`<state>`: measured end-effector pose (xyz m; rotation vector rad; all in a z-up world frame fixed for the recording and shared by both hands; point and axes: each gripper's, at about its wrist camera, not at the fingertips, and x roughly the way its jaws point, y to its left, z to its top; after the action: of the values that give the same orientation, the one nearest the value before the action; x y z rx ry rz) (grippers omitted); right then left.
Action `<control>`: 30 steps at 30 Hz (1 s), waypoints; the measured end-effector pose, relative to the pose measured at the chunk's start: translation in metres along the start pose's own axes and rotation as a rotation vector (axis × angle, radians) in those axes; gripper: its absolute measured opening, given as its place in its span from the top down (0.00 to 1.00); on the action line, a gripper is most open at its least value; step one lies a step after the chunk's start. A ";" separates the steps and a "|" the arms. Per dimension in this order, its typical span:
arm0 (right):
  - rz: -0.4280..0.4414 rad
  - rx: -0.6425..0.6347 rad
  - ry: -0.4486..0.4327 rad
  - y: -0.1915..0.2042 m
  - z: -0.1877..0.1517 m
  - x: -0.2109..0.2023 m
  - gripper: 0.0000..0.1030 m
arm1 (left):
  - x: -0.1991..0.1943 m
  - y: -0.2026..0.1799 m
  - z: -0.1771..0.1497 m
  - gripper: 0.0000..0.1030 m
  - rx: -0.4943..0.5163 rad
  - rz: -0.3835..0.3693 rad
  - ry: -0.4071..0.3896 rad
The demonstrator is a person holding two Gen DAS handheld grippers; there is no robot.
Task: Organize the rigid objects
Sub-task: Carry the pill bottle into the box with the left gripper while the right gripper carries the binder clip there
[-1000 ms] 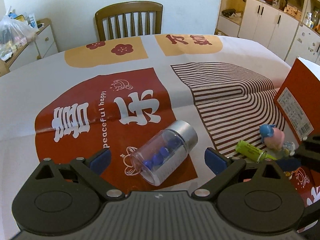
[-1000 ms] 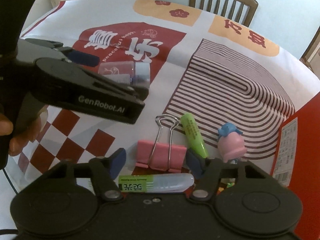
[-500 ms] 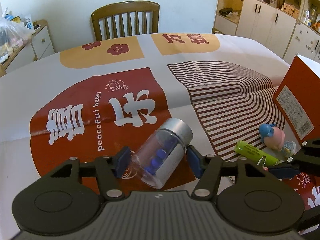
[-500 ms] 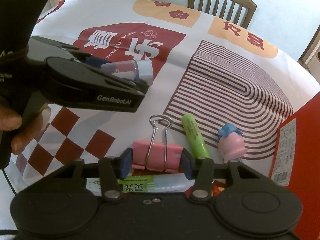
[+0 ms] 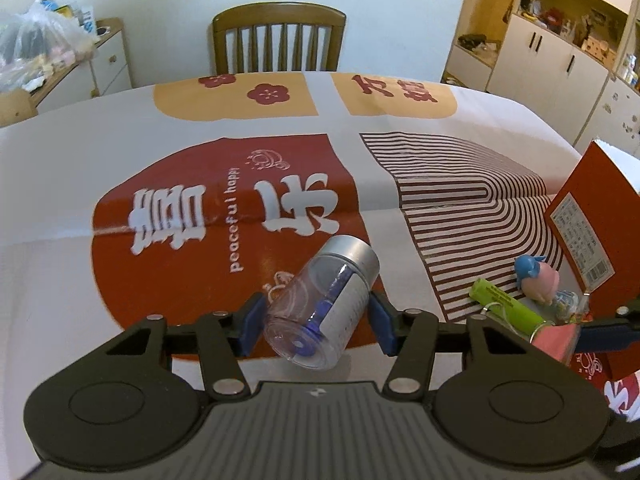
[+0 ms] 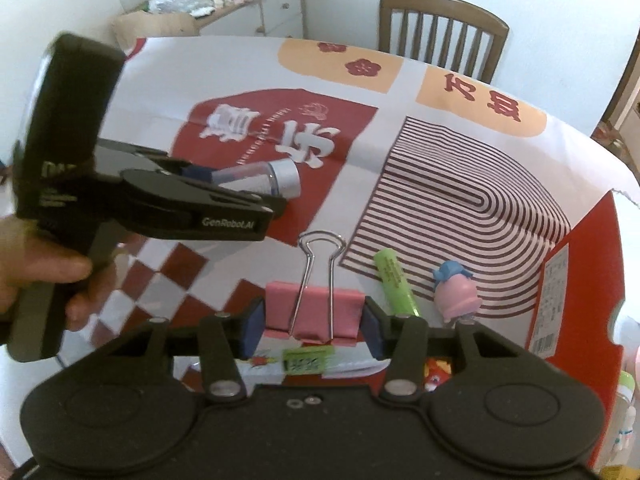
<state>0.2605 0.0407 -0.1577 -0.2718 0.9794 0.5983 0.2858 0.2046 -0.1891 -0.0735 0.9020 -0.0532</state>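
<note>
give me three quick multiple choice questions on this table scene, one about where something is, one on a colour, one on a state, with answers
1. Where does the green cylindrical battery lie?
A. between the pink binder clip and the pink toy figure with a blue cap
B. on the wooden chair
C. inside the red cardboard box

2. What colour is the cap of the clear plastic bottle with blue pieces?
A. red
B. silver
C. green

3. What is the right gripper doing?
A. hanging open above the table
B. shut on the battery
C. shut on the binder clip

Answers: 1 A, it lies on the cloth between them. 2 B, the cap is grey metal. 3 C, both pads press the clip's sides.
</note>
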 end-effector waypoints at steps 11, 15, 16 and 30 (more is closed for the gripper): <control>0.072 -0.059 0.029 0.020 0.000 -0.037 0.53 | -0.037 0.013 -0.009 0.47 -0.084 -0.005 0.005; 0.088 -0.093 0.031 0.029 -0.001 -0.050 0.53 | -0.052 0.018 -0.009 0.47 -0.110 -0.004 0.006; 0.093 -0.100 0.029 0.032 0.000 -0.054 0.53 | -0.056 0.019 -0.009 0.47 -0.113 -0.003 0.004; 0.153 -0.167 -0.025 0.036 0.007 -0.106 0.53 | -0.120 0.001 0.008 0.47 -0.087 -0.035 -0.027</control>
<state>0.2000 0.0360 -0.0637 -0.3386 0.9326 0.8242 0.2174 0.2153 -0.0905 -0.1711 0.8759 -0.0455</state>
